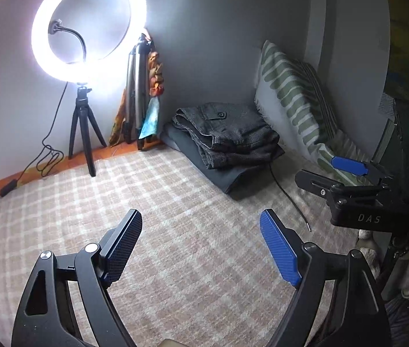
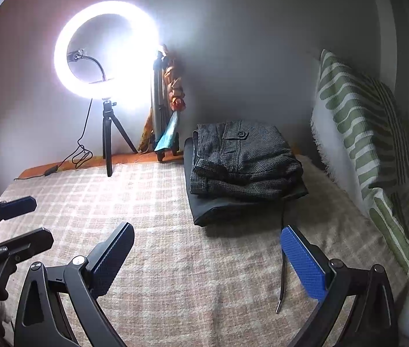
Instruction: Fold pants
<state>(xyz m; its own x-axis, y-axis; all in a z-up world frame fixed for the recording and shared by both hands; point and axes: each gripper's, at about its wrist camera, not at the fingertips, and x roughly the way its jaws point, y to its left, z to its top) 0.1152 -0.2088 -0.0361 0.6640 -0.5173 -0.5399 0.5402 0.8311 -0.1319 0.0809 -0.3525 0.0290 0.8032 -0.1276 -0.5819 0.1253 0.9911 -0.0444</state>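
A pair of grey tweed pants [image 1: 227,133] [image 2: 245,162] lies folded at the far side of the checked blanket [image 1: 175,202], stacked on a dark grey folded garment [image 1: 224,176] [image 2: 213,211]. A black drawstring [image 2: 282,260] trails from the stack toward me. My left gripper [image 1: 201,215] hovers over bare blanket well short of the stack, open with nothing between its blue pads. My right gripper [image 2: 206,230] is also open and holds nothing, with the drawstring beside its right finger. Each gripper shows in the other's view: the right one [image 1: 315,167], the left one [image 2: 43,219].
A lit ring light on a small tripod [image 1: 83,121] [image 2: 107,138] stands at the blanket's far left, its cable [image 1: 45,156] running along the edge. A folded tripod with coloured cloth [image 1: 138,95] leans in the corner. A green-striped pillow [image 1: 288,92] [image 2: 357,133] rests against the right wall.
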